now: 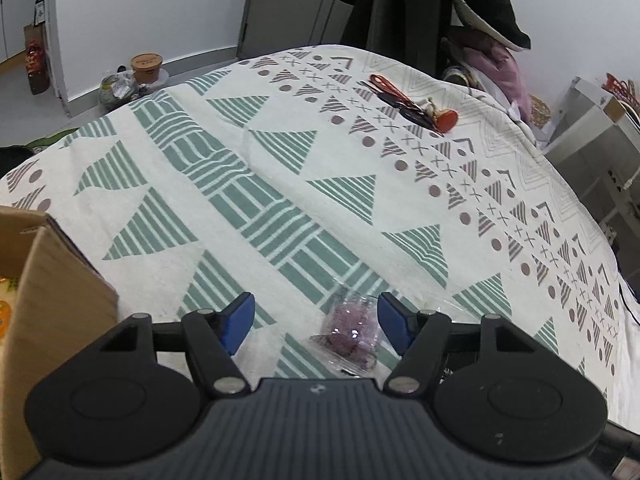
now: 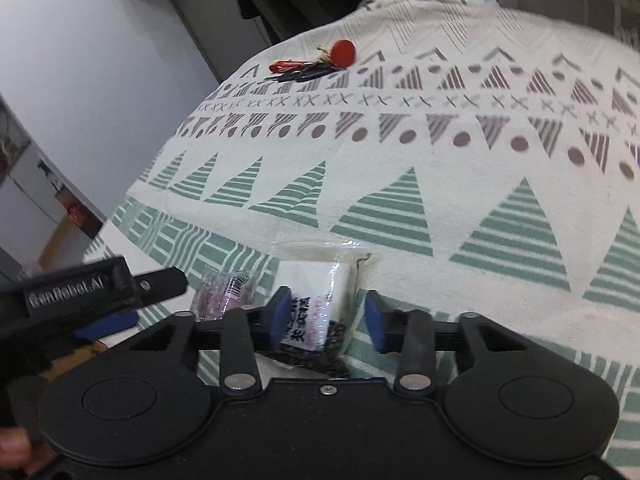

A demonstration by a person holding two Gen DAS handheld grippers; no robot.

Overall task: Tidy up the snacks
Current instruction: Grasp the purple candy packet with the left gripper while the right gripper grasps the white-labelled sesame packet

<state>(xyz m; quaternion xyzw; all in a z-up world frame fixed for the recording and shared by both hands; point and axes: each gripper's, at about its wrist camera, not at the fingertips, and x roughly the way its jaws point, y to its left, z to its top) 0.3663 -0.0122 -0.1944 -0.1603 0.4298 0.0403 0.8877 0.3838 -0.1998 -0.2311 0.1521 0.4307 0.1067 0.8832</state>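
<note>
A clear packet of purple-pink snacks [image 1: 352, 326] lies on the patterned cloth [image 1: 280, 160], between the fingers of my left gripper [image 1: 316, 318] and closer to the right pad. That gripper is open and holds nothing. In the right wrist view, a clear packet with a white label and dark contents [image 2: 320, 292] lies flat between the fingers of my right gripper [image 2: 328, 318], which is open; the left pad is at the packet's edge and the right pad stands apart. The purple packet [image 2: 224, 292] lies just left of it, beside the left gripper's body [image 2: 80, 296].
An open cardboard box [image 1: 48, 280] stands at the cloth's left edge, close to my left gripper. Red and black scissors [image 1: 396, 96] and a red disc [image 1: 446, 120] lie at the far side. Jars and a tub [image 1: 136, 76] sit on the floor beyond.
</note>
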